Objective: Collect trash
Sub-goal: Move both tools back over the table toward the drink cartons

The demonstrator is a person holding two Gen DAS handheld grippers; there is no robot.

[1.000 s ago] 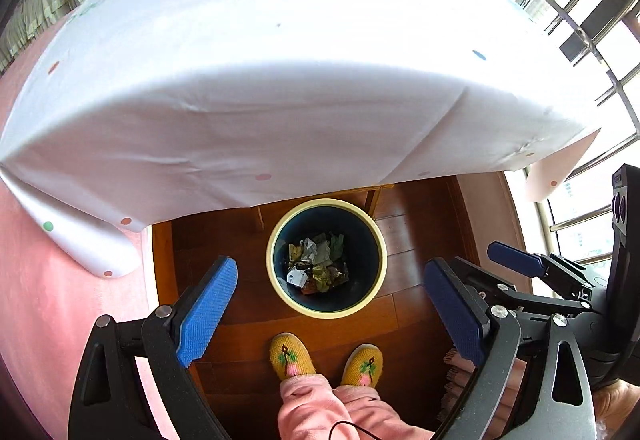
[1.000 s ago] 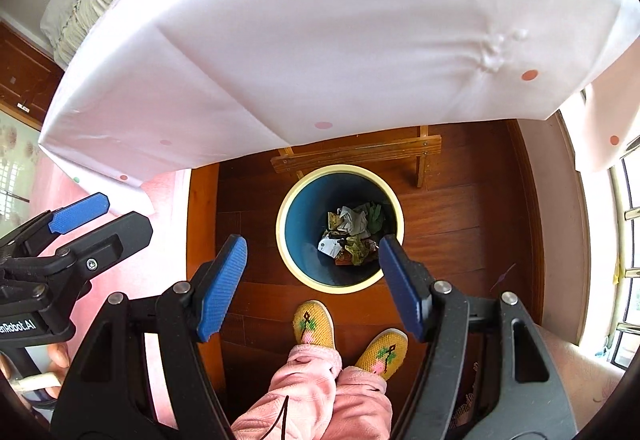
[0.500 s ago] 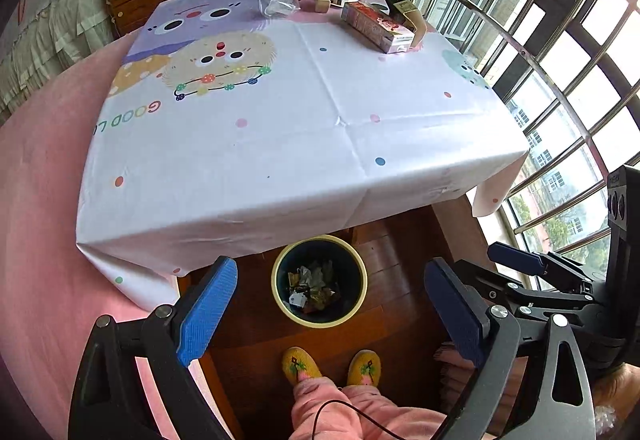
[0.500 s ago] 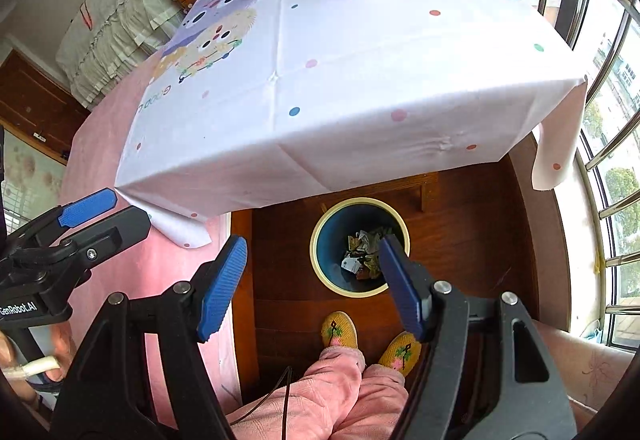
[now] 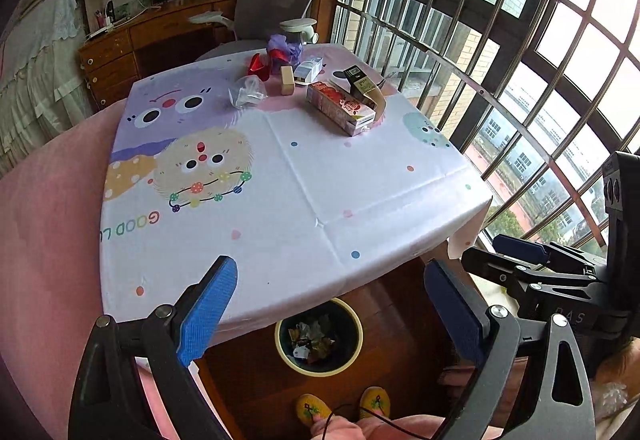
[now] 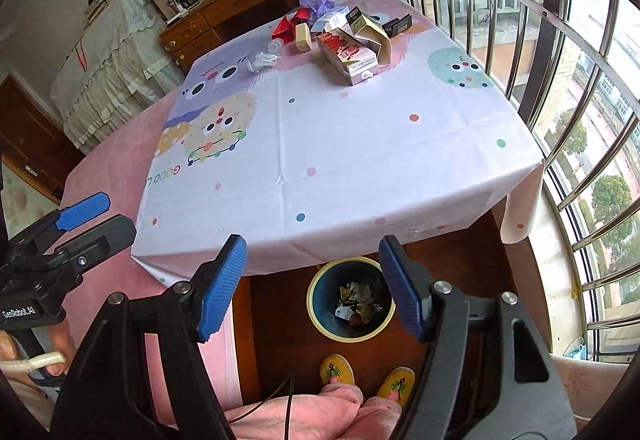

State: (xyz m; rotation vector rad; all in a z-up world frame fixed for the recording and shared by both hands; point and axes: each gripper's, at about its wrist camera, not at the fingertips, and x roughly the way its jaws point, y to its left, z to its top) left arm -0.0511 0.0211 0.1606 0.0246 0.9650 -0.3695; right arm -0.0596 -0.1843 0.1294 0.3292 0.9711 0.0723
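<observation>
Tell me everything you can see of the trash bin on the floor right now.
The trash bin is a round, upright, open-topped bucket with a pale yellow rim and dark blue inner wall, likely plastic. It stands on the dark wood floor just under the near edge of the table, the tablecloth overhanging part of its far rim. Crumpled wrappers and paper scraps cover its bottom; it is far from full. The person's yellow slippers sit just short of it. Nothing visibly touches it except the floor.
</observation>
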